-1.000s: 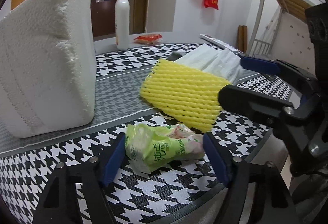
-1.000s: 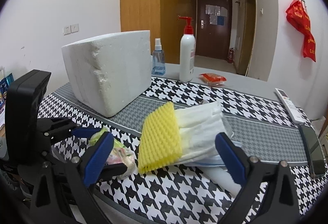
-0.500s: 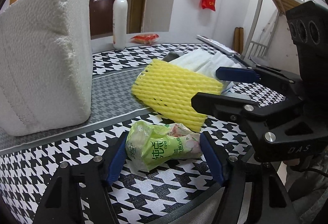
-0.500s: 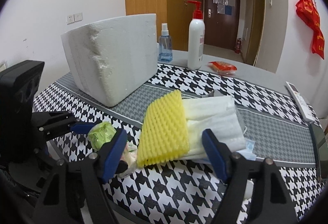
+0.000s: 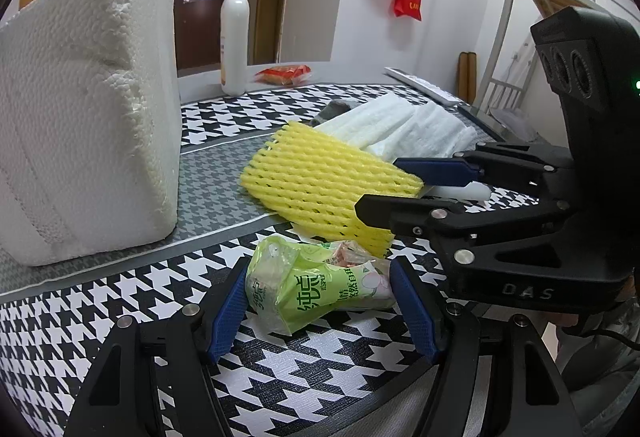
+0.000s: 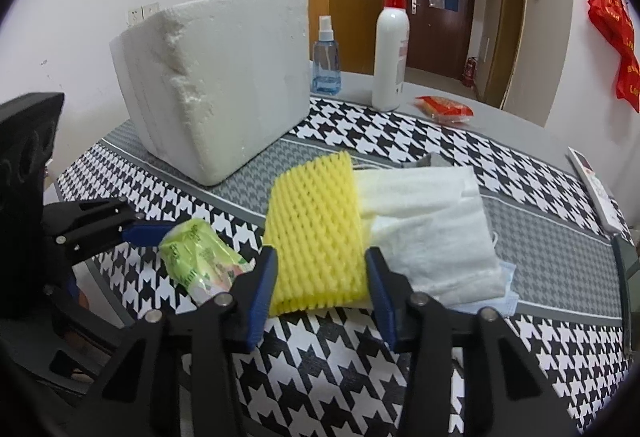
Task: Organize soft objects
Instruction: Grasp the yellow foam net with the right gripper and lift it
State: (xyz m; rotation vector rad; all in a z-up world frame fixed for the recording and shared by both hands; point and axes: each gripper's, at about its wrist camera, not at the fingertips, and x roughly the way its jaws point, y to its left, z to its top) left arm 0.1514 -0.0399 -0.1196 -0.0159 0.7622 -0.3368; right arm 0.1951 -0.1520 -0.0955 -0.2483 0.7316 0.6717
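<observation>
A green tissue pack (image 5: 316, 289) lies on the houndstooth tablecloth near the front edge. My left gripper (image 5: 320, 301) is shut on it, one blue pad against each end. The pack (image 6: 196, 257) also shows in the right wrist view, beside the left gripper's finger (image 6: 140, 233). A yellow foam net (image 6: 316, 229) lies just to its right, overlapping white foam sheets (image 6: 424, 221). My right gripper (image 6: 322, 277) straddles the net's near end, its jaws closing and both pads touching the net's sides. From the left wrist view the right gripper (image 5: 380, 183) reaches in over the yellow net (image 5: 320, 185).
A big white styrofoam block (image 6: 224, 77) stands at the back left. Behind it are a spray bottle (image 6: 326, 65), a pump bottle (image 6: 390, 57) and a red packet (image 6: 444, 109). A blue face mask (image 6: 504, 297) pokes from under the sheets. A remote (image 6: 596, 193) lies far right.
The right gripper came forward and down, and its jaws narrowed from wide open onto the yellow net. The left gripper's pads drew in slightly against the green pack.
</observation>
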